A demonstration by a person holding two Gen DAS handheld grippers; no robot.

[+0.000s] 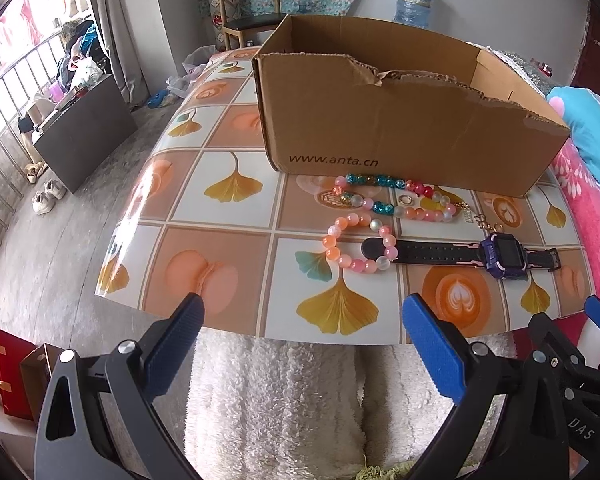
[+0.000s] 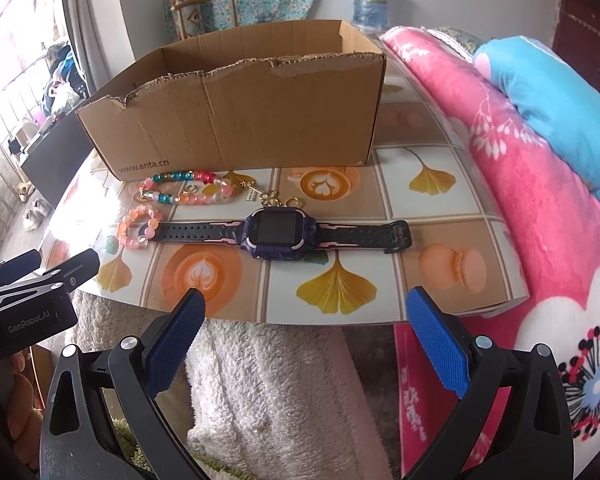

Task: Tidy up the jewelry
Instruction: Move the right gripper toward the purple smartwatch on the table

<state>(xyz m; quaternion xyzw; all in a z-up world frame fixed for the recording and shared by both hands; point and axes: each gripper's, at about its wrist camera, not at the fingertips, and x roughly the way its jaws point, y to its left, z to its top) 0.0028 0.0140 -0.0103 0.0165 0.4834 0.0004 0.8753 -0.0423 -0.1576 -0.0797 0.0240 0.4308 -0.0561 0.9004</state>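
A purple smartwatch [image 1: 504, 255] [image 2: 276, 232] with a black strap lies flat on the patterned table. A pink bead bracelet [image 1: 356, 242] [image 2: 138, 228] rests over the strap's left end. A longer multicolour bead bracelet [image 1: 396, 198] [image 2: 188, 190] with small gold charms [image 2: 276, 199] lies behind, just in front of the open cardboard box [image 1: 400, 120] [image 2: 236, 128]. My left gripper [image 1: 300, 320] is open and empty at the table's near edge. My right gripper [image 2: 304, 312] is open and empty, in front of the watch.
The table [image 1: 228, 236] [image 2: 440, 208] ends just before both grippers; a white fluffy cloth [image 1: 276, 400] hangs below. Pink and blue bedding [image 2: 540, 184] borders the right side. A chair [image 1: 244, 12] and a water jug [image 1: 414, 2] stand behind the box.
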